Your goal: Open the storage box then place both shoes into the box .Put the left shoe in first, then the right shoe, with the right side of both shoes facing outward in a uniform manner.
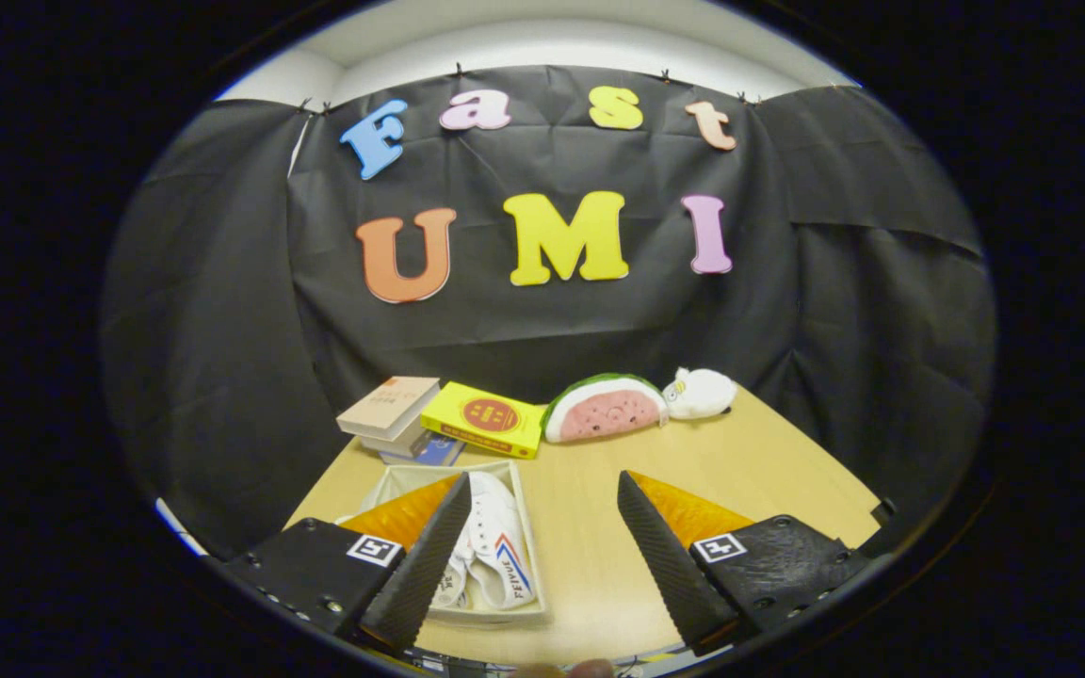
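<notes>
An open, shallow, pale box (531, 527) sits at lower centre-left of the frame on the counter. Inside lie white shoes (495, 551), side by side, one showing red and blue stripes; the left jaw partly hides them.

Looks like a staged recording booth, not a real home: black cloth wall (542, 330) pinned up at 12 o'clock, pale wooden table (599, 556), with props lined up, books (392, 410) at 11, watermelon plush (604, 410) at 12.
</notes>
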A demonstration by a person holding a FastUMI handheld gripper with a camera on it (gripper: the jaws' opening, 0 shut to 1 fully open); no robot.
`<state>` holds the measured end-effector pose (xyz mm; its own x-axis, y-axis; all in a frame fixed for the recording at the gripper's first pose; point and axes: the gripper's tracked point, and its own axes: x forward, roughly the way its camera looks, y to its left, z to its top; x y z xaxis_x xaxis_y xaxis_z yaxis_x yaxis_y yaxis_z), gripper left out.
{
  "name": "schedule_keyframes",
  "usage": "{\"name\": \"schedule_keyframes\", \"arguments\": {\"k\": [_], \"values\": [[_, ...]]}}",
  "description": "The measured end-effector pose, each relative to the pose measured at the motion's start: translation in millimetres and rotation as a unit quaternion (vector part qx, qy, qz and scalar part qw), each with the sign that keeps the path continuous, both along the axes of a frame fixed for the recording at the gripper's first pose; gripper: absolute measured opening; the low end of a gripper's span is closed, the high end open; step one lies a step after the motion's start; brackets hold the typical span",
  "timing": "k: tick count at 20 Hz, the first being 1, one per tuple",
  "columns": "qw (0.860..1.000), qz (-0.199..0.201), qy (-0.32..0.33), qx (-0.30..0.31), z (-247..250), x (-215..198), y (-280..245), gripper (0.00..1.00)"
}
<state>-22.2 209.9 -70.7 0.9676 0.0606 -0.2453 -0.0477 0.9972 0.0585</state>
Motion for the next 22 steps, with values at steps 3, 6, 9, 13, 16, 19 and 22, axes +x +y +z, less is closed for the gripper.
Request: {"name": "schedule_keyframes", "arguments": {"k": [3, 6, 9, 13, 16, 19, 22], "values": [[0.999, -0.002, -0.036, -0.012, 23, -5, -21, 0.96], [0.999, 0.004, -0.052, -0.016, 26, -8, -29, 0.96], [0.997, 0.011, -0.068, -0.019, 24, -10, -34, 0.96], [0.997, 0.025, -0.075, -0.016, 17, -17, -34, 0.96], [0.996, 0.021, -0.081, -0.008, 17, -22, -40, 0.96], [0.996, 0.022, -0.087, -0.007, 19, -28, -42, 0.96], [0.996, 0.027, -0.090, -0.015, 18, -33, -41, 0.96]]}}
